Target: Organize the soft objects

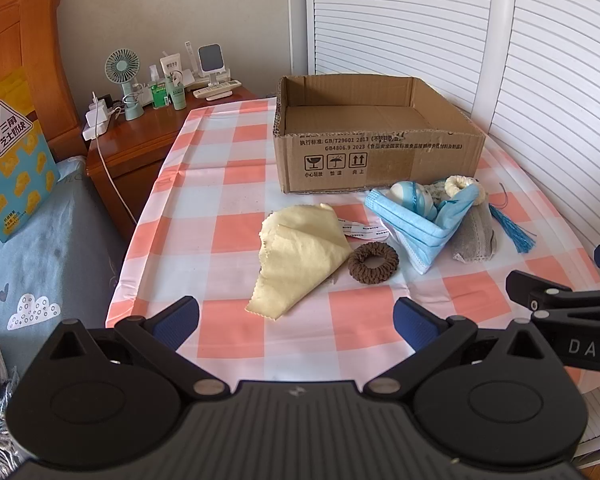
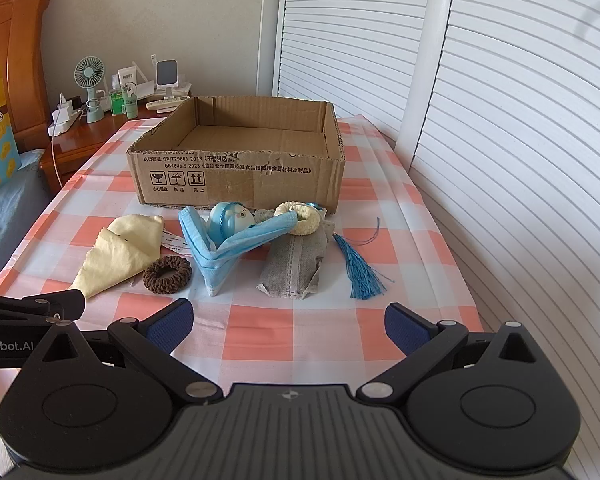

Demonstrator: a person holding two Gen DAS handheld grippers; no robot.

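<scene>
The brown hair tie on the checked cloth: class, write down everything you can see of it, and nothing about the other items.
The brown hair tie is a thick ring of crinkled, knitted-looking fabric, dark brown, with an open hole in the middle. It lies flat on the pink and white checked tablecloth, in front of the cardboard box. Its left edge meets the yellow cloth; the blue face mask lies just to its right. Whether those two touch is unclear. Neither gripper holds it.
</scene>
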